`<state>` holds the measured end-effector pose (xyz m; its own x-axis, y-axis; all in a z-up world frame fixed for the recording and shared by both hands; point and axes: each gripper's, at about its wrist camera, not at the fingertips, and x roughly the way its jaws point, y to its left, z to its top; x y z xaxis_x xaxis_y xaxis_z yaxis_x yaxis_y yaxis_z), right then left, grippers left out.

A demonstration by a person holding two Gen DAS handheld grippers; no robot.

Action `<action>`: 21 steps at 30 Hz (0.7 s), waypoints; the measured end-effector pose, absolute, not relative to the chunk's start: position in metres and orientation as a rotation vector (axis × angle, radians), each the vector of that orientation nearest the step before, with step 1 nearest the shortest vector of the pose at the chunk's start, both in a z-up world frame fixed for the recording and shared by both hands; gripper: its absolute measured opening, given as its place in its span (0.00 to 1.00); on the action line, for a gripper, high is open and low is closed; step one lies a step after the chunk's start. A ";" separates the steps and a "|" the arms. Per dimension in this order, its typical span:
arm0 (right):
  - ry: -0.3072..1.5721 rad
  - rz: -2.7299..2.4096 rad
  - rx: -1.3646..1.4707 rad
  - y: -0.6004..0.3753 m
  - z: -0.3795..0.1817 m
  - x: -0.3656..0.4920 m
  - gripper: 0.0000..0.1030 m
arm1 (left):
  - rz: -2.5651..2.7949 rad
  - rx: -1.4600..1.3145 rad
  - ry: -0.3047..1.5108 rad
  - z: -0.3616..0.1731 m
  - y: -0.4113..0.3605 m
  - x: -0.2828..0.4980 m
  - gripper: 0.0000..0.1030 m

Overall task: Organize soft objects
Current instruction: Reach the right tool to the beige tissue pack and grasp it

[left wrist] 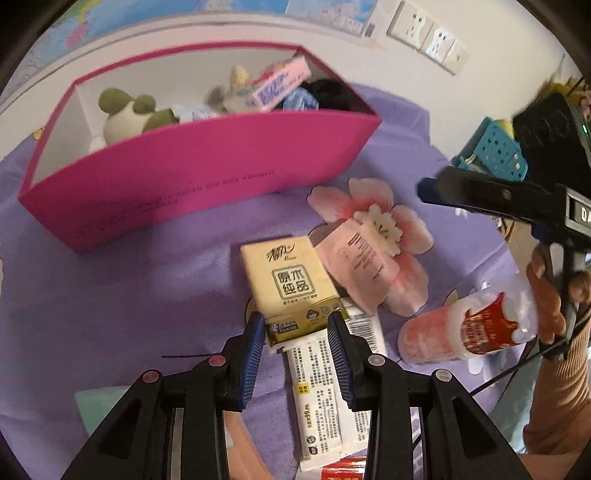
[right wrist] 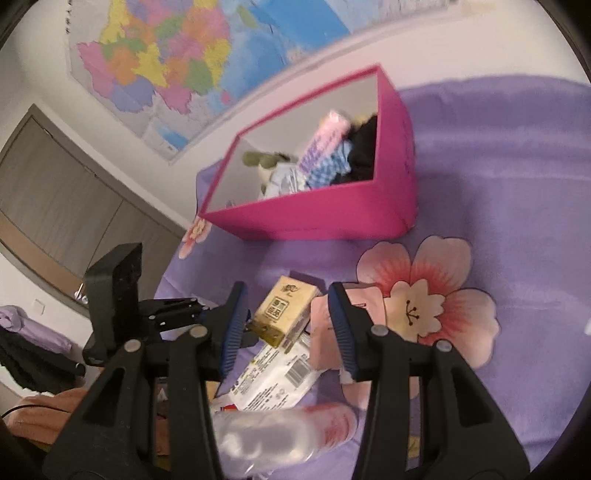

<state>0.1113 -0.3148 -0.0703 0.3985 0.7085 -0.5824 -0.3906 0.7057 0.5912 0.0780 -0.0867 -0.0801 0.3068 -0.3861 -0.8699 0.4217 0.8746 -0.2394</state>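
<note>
Only the right view shows the map [right wrist: 162, 62] and door [right wrist: 55, 206]; only the left shows sockets [left wrist: 428, 33]. Left gripper [left wrist: 295, 332] wide around the yellow pack's [left wrist: 291, 284] near end. Right gripper [right wrist: 286, 317] wide, empty. Box [left wrist: 192, 184] at 11 o'clock, open cloth [left wrist: 110, 295] before it.

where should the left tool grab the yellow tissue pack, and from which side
Grip the yellow tissue pack across its two long side edges at the near end, coming straight in from the near short end. It lies flat, partly atop the white wipes pack, its long axis pointing toward the pink box. The left tool already stands open astride that end, so probably only closing is needed.
</note>
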 end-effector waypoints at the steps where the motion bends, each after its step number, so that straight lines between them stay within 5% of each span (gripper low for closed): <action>1: 0.941 0.719 0.381 -0.311 -0.074 0.116 0.46 | -0.536 0.042 1.152 -0.083 -0.088 0.079 0.34; 21: 1.100 0.835 0.209 -0.254 -0.116 0.167 0.46 | -0.545 0.072 1.170 -0.083 -0.090 0.087 0.32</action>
<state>0.1671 -0.2545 -0.1161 0.1916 0.6860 -0.7019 -0.4914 0.6861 0.5365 0.0869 -0.0905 -0.0833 0.2766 -0.3688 -0.8874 0.4420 0.8688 -0.2233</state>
